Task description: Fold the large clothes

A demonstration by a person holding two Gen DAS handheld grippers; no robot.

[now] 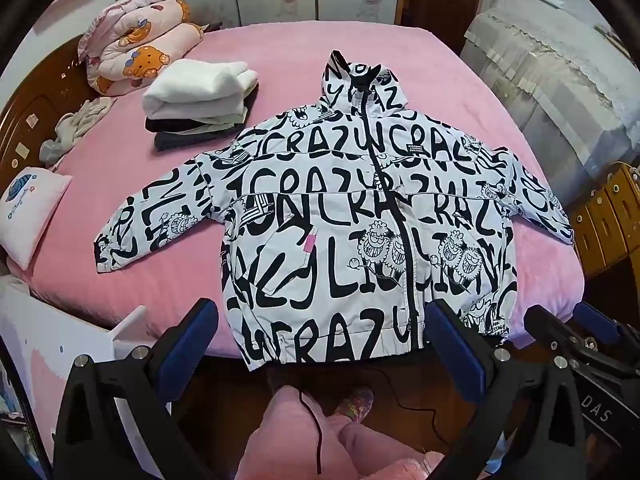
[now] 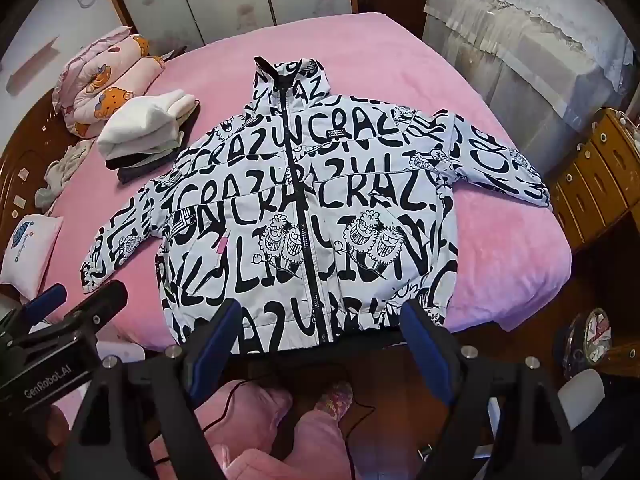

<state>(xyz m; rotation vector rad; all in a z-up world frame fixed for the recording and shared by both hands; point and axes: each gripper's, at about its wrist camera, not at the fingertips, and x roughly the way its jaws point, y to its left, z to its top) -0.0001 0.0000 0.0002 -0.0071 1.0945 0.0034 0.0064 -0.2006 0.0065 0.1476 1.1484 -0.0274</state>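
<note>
Left wrist view: jacket spread flat on the bed.
Both tongs, left and right, hover released, grasping nothing.

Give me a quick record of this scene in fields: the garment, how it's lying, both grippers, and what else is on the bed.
garment: black-and-white lettered jacket
state: spread flat, front up, zipped, both sleeves out, no fold made
surface: pink bed
left gripper: open, holding nothing, above the hem near the bed's edge
right gripper: open, holding nothing, above the hem
folded pile: white item on top, darker ones beneath, beyond the jacket's left sleeve
quilt: pink cartoon print, rolled at the far left corner
pillow: pink, left edge
</note>
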